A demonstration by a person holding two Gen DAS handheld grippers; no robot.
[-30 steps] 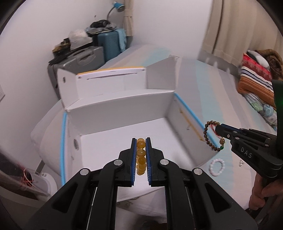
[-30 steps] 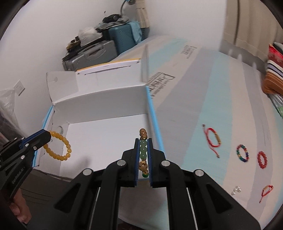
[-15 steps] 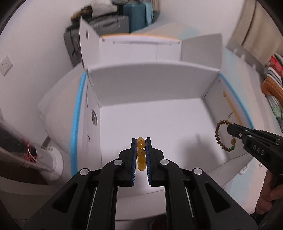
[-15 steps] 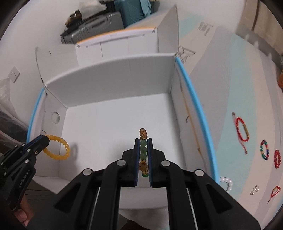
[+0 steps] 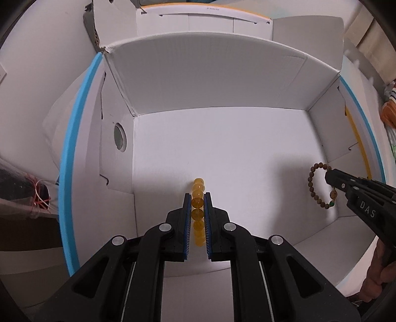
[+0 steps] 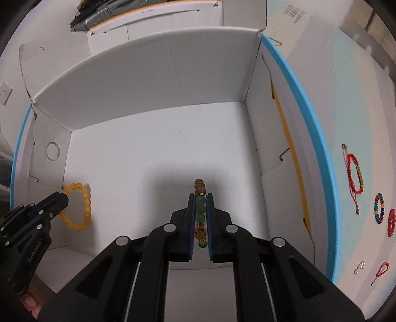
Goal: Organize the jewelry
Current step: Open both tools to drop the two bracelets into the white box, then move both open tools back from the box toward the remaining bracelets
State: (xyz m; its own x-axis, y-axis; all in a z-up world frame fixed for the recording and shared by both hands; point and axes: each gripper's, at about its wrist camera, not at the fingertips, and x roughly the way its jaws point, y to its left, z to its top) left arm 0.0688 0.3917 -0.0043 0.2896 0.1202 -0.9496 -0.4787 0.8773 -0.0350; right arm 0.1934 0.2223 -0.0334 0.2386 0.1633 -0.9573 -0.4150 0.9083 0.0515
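My left gripper [image 5: 197,198] is shut on a yellow amber bead bracelet [image 5: 198,205], seen edge-on between the blue pads. It hangs inside a white cardboard box [image 5: 222,81], above the floor near the left side. My right gripper [image 6: 200,198] is shut on a brown bead bracelet with green beads [image 6: 200,210], held over the box floor towards the right. From the right wrist view the yellow bracelet [image 6: 79,210] shows as a loop at the left gripper [image 6: 63,198]. In the left wrist view the brown bracelet [image 5: 319,188] dangles from the right gripper [image 5: 328,174].
The box has a blue-edged rim [image 6: 302,128] and raised flaps at the back. On the pale bed cover right of it lie a red cord bracelet [image 6: 356,173], a multicolour bead bracelet [image 6: 378,208], a red bead bracelet [image 6: 392,223] and small pearls [image 6: 360,266]. Suitcases [image 6: 99,12] stand behind.
Both grippers have tipped downward and sunk into the box, still holding their bracelets. The box floor now fills both views and the room behind has slid out of frame.
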